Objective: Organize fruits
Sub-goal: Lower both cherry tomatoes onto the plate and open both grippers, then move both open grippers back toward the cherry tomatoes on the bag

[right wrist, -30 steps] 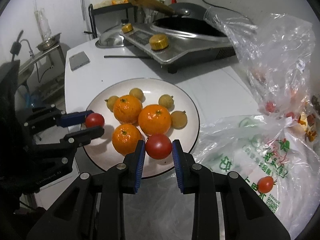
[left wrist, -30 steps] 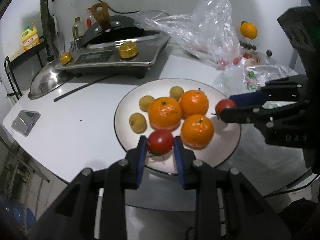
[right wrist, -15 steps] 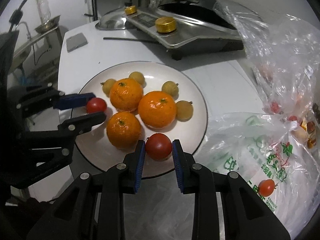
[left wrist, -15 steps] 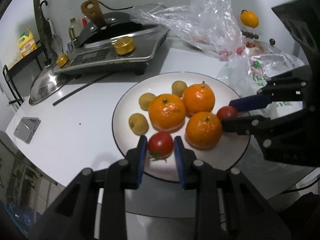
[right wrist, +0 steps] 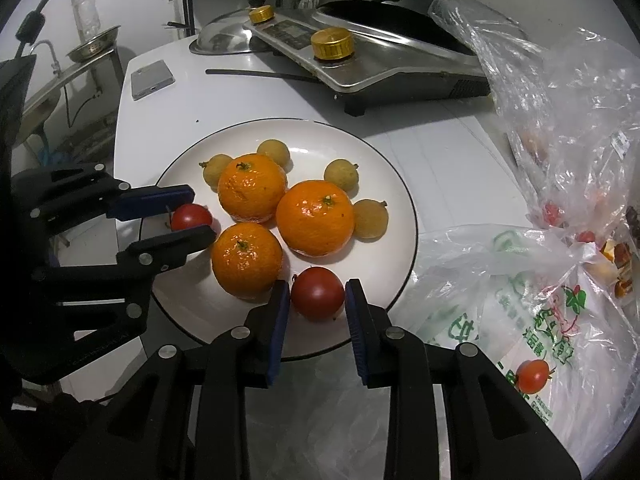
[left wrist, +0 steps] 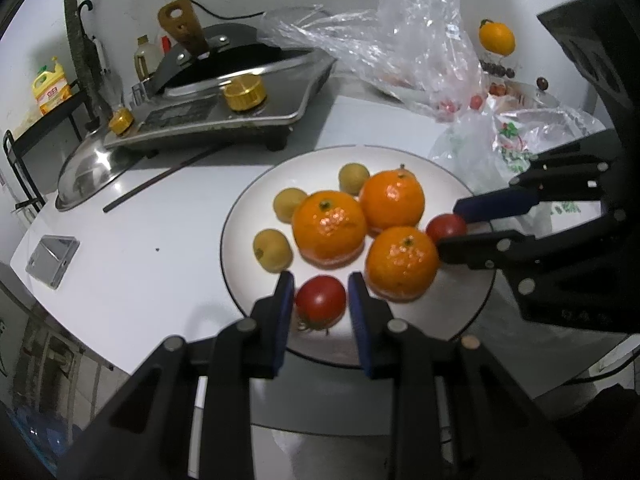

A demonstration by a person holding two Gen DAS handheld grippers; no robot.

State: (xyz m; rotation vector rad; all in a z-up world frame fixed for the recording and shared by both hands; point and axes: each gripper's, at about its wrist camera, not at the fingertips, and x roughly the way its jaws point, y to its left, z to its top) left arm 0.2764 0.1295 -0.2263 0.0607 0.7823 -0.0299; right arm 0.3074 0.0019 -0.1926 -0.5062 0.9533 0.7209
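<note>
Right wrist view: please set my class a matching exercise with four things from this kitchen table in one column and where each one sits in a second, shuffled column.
Things:
1. oranges
2. phone
3. gold knob
4. printed plastic bag

Places:
a. on top of the stove
b. in the middle of the plate
c. flat on the table, well apart from the plate
d. right up against the plate's edge

Pairs: 1-b, 2-c, 3-a, 4-d
</note>
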